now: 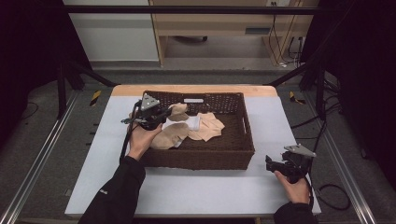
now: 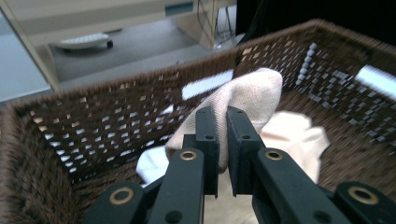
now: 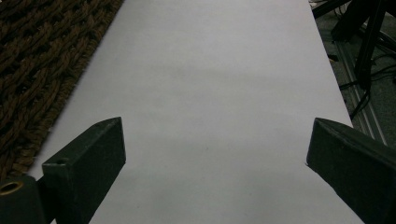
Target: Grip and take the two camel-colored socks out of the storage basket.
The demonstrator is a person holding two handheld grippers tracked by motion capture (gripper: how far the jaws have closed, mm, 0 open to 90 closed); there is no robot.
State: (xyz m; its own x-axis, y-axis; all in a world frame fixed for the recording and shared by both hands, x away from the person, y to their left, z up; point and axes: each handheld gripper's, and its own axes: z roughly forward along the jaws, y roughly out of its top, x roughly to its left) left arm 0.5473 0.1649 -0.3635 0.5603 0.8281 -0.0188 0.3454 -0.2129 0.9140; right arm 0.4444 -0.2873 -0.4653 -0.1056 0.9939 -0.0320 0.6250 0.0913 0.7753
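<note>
Left gripper [image 2: 222, 140]: clamping a fold of beige cloth [image 2: 243, 100] inside the brown basket [image 1: 243, 140], likely lifting it out; next move calls for clearing the rim. Right gripper [image 1: 275, 164]: resting on the white table [image 1: 196, 186], jaws gaping wide, holding nothing.

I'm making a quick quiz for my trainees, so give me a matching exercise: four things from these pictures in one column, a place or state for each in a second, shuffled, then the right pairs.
Column one:
1. left gripper
2. right gripper
3. wicker basket
4. white cloth

Column two:
A. lying inside the basket, among the beige cloths
B. open, over bare table to the right of the basket
C. shut on a fold of beige cloth
D. dark brown, standing on the table

Pairs: 1-C, 2-B, 3-D, 4-A
</note>
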